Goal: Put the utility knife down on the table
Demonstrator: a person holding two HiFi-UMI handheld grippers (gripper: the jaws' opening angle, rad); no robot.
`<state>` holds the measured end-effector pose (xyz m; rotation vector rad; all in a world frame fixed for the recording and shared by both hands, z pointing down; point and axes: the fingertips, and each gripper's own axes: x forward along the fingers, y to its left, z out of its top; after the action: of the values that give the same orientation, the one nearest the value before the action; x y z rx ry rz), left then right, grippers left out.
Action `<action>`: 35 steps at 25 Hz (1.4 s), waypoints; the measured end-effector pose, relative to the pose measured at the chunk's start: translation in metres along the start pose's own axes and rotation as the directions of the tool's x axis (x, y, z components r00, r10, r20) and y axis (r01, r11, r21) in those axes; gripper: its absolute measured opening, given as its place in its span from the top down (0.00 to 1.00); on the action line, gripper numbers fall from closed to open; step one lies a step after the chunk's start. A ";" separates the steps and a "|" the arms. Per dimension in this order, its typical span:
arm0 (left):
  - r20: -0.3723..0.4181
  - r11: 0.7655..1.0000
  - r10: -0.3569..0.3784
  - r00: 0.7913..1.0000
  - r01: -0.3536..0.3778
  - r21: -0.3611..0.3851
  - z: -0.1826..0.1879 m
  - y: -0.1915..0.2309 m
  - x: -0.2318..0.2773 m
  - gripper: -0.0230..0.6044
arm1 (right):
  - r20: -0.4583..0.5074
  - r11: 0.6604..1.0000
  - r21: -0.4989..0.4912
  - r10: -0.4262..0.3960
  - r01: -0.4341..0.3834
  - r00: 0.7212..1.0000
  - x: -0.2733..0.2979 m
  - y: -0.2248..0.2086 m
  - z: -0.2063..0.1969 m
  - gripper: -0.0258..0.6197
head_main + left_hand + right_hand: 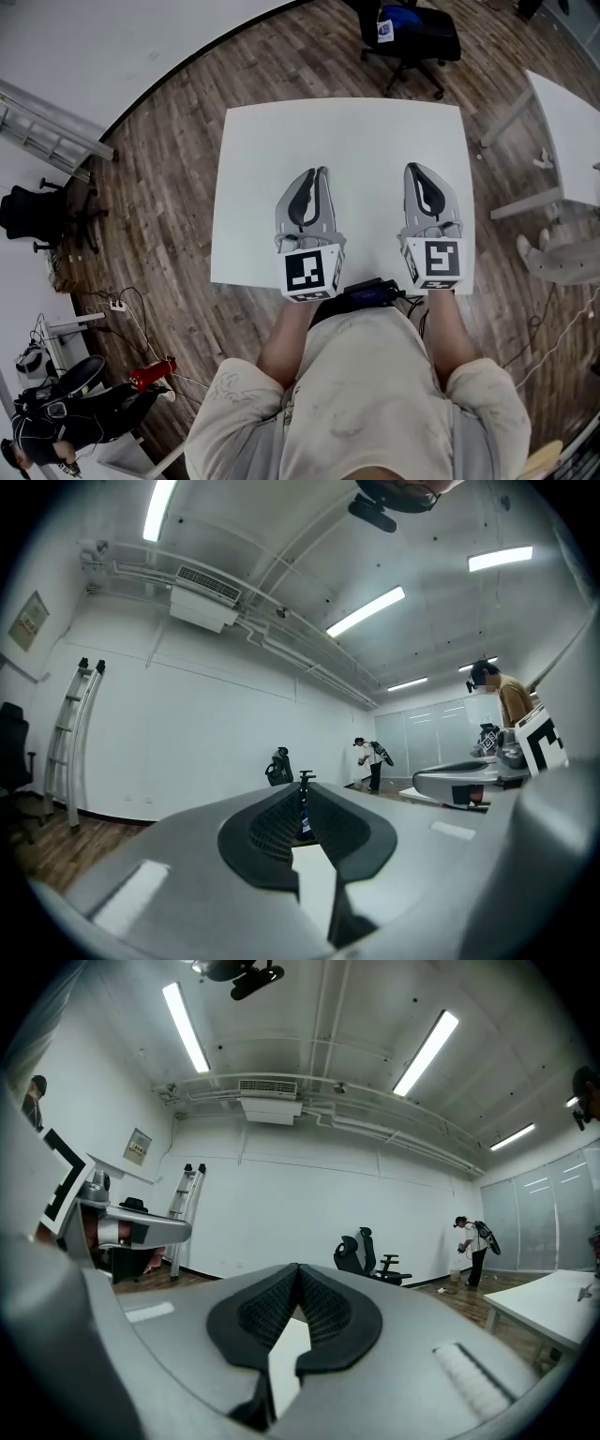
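1. the left claw (319, 174) hangs level over the near half of the desk (272, 131). its jaws are drawn in to a hairline slit with nothing between the pads, so i call it clenched and empty.
2. the right claw (413, 171) sits alongside, well apart from the left and also level. its pads are pressed together on nothing.
3. i find the knife in no view. neither claw has it, and the white desk top that the head view shows does not carry it. the claws and arms (286, 342) cover a strip at the near edge, so it may lie there unseen.
4. my read: with both claws empty, the put-down is either finished or not begun, and i cannot settle which.
5. to do this well, i find the knife before moving either claw, tipping the head view toward that near edge.
6. if it turns up in reach, i take it by the handle and carry it flat and low. i let its whole length touch the desk, release slowly, then draw straight back so it does not skid.
7. risk: sweeping a clenched claw across the hidden strip could knock the knife off the edge.
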<state>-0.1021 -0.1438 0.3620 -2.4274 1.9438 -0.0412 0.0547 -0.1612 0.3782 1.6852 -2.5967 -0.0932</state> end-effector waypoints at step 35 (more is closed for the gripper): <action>0.075 1.000 -0.006 0.997 0.007 -0.021 0.012 0.000 -0.008 0.93 | 0.011 1.000 0.007 0.008 -0.008 1.000 -0.006 0.001 0.013 0.95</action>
<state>-0.1029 -0.1362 0.3497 -2.4109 1.9151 0.0689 0.0553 -0.1553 0.3651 1.6809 -2.6149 -0.0933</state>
